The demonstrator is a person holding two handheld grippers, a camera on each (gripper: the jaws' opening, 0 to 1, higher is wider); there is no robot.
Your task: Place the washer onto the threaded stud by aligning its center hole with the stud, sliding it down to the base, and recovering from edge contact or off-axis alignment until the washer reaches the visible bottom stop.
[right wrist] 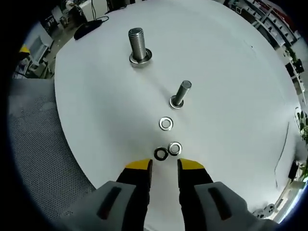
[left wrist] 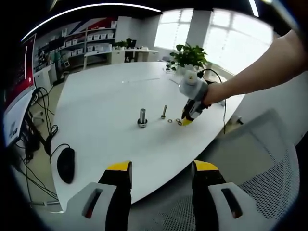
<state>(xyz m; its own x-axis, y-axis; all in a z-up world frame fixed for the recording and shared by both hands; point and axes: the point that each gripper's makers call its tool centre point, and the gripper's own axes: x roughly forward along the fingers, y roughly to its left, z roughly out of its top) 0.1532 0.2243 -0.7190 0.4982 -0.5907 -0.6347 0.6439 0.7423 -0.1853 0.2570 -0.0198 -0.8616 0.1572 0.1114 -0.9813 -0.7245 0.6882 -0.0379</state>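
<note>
Beside two washers (right wrist: 168, 150), right claw (right wrist: 164, 166) hovers open

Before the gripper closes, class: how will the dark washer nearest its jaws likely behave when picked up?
The dark washer lies flat on the smooth white table, so it will probably slide rather than lift. It looks thin and metal: likely stiff, light. Tipped on edge, it may roll.
</note>
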